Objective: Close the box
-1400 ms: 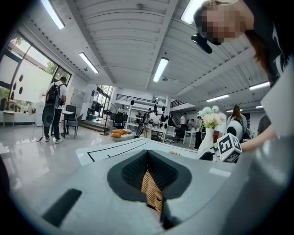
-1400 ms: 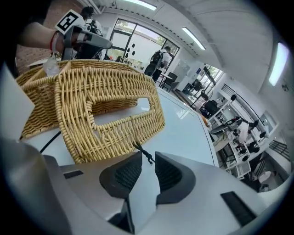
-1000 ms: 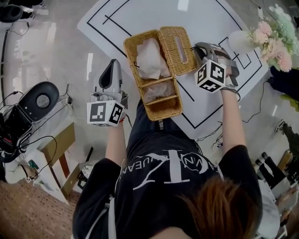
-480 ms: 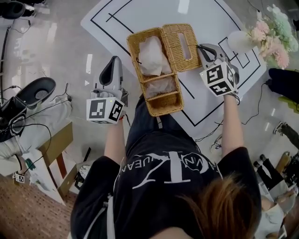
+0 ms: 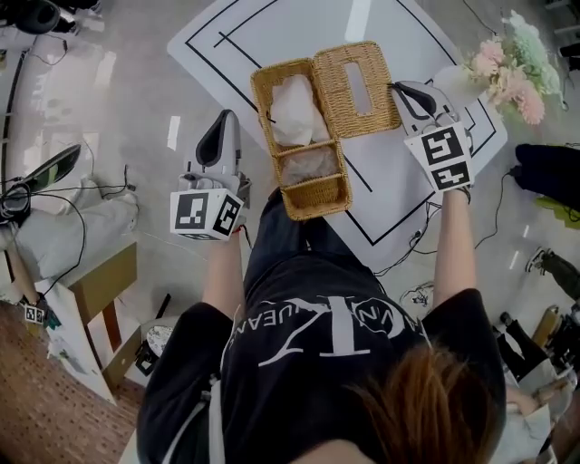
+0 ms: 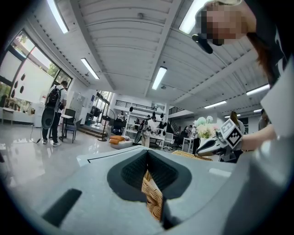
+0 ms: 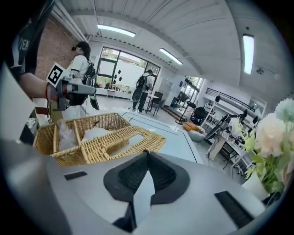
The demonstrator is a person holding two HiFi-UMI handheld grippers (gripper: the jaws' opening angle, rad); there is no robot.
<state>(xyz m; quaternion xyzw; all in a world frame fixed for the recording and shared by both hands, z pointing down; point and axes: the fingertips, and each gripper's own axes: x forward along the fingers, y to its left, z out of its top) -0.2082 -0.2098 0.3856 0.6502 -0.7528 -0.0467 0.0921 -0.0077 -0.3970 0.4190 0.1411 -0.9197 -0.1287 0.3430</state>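
An open wicker box (image 5: 313,186) lies on the white table (image 5: 272,27), with white paper (image 5: 292,100) in it. Its slotted lid (image 5: 356,77) is swung out to the right. My right gripper (image 5: 393,87) is at the lid's free edge. In the right gripper view its jaws (image 7: 146,152) have just been closing. They meet on that edge, and the lid (image 7: 124,140) hangs about level. My left gripper (image 5: 224,116) hovers left of the box, apart from it. Its tips (image 6: 147,151) touch, and only a strip of wicker shows through the slit behind them.
A white vase of pink and white flowers (image 5: 507,63) stands right of the lid, close to my right gripper. Black lines mark the table. A cardboard box (image 5: 104,299) and cables lie on the floor at the left. People stand far off in the hall (image 6: 54,112).
My right gripper has risen and rolled with the lid's edge. The lid, which sloped down to the table, now lies about level. My left gripper has risen a little.
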